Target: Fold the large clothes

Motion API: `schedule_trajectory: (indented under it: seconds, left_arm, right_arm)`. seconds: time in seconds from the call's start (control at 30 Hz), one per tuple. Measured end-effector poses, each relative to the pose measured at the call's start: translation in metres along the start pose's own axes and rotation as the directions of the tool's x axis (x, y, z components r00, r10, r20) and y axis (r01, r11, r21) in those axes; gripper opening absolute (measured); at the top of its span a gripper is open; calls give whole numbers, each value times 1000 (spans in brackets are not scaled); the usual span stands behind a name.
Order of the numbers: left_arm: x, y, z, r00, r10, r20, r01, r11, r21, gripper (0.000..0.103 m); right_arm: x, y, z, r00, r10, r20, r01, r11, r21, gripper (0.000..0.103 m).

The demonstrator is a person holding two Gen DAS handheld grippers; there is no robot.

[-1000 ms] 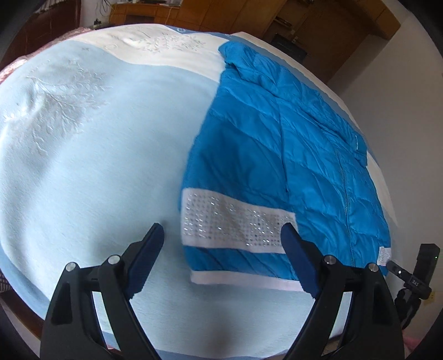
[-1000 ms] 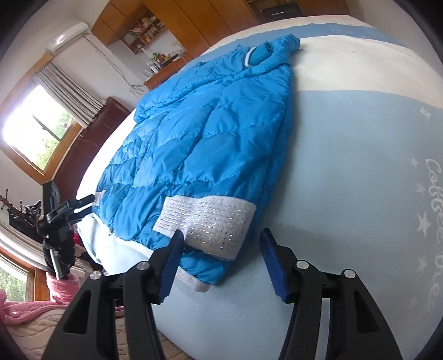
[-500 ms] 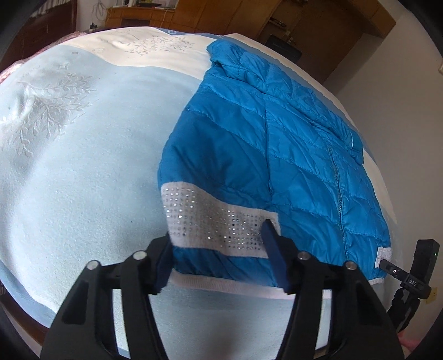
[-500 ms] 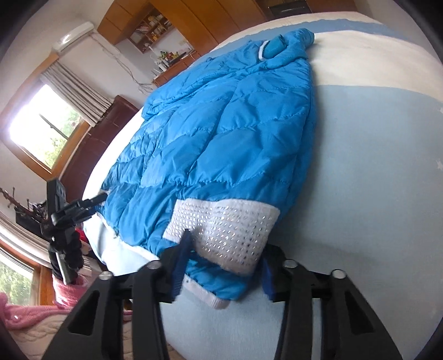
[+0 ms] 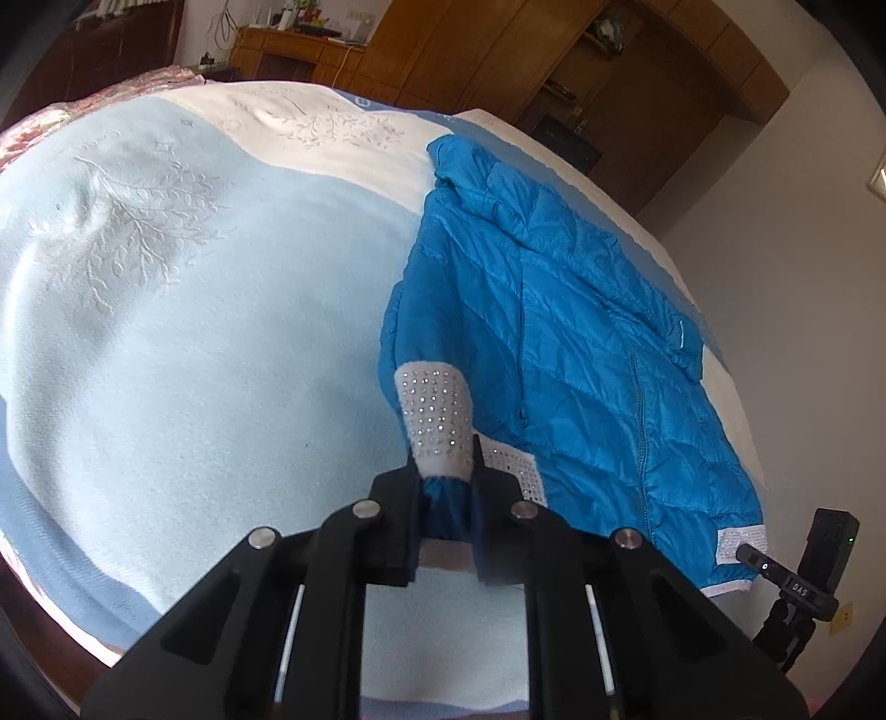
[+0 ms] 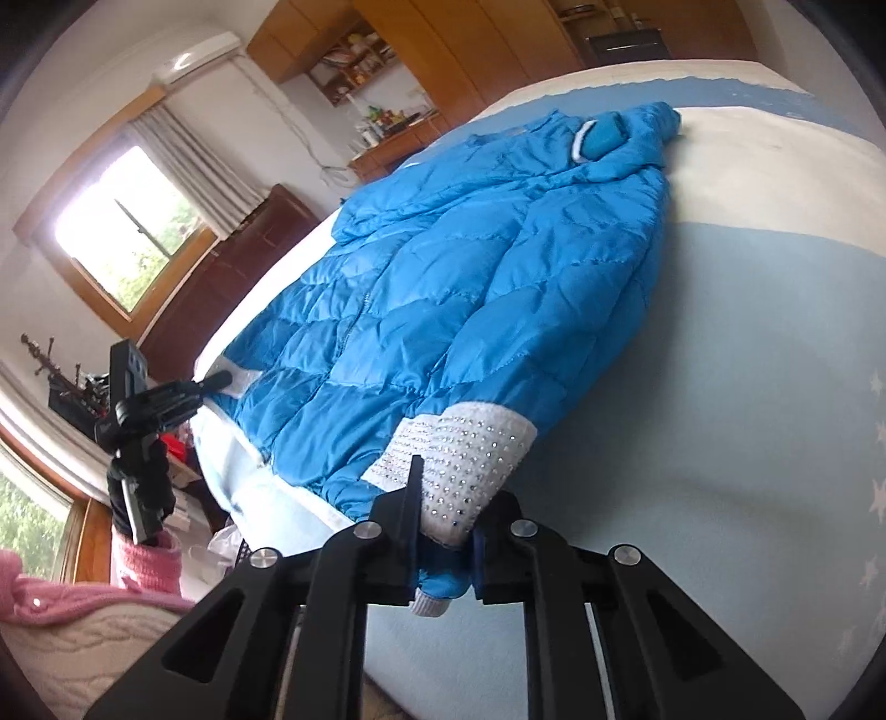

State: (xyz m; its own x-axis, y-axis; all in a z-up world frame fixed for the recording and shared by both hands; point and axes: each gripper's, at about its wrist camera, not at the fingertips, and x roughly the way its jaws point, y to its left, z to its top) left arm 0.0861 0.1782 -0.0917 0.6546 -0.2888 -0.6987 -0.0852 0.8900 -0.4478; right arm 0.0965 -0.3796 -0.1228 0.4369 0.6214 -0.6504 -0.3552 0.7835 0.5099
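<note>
A blue quilted jacket (image 5: 554,332) (image 6: 470,277) lies spread along one side of a pale blue and white blanket (image 5: 194,360) (image 6: 747,387) on a bed. Its hem carries a white band with small studs (image 5: 434,410) (image 6: 470,448). My left gripper (image 5: 446,471) is closing its jaws on one corner of that band. The cloth is bunched between the pads and pulled up off the blanket. My right gripper (image 6: 446,515) is closing its jaws on a corner of the studded band too, with hem cloth squeezed between the pads.
A small camera on a tripod (image 5: 797,570) (image 6: 133,399) stands just past the bed edge by the jacket's hem. Wooden cabinets (image 5: 498,44) line the far wall, and a window (image 6: 127,232) is beyond the bed. Pink knitted cloth (image 6: 55,598) lies beside the bed.
Both grippers went from wide open around the studded band to clamped on it. The band's corner now stands bunched and raised in the left wrist view.
</note>
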Motion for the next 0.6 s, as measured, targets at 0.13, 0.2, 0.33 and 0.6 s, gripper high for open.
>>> schedule_trajectory:
  seconds: [0.13, 0.2, 0.33, 0.6]
  left_arm:
    - [10, 6, -5, 999, 29, -40, -29, 1000, 7, 12]
    - [29, 13, -7, 996, 45, -74, -46, 999, -14, 12]
    - [30, 11, -2, 998, 24, -54, -26, 999, -27, 12]
    - [-17, -33, 40, 992, -92, 86, 85, 993, 79, 11]
  right_arm:
    - [3, -10, 0, 999, -11, -32, 11, 1000, 5, 13]
    - [9, -16, 1, 999, -13, -50, 14, 1000, 17, 13]
    - [10, -16, 6, 998, -19, -55, 19, 1000, 2, 13]
    - [-36, 8, 47, 998, 34, 46, -31, 997, -66, 12]
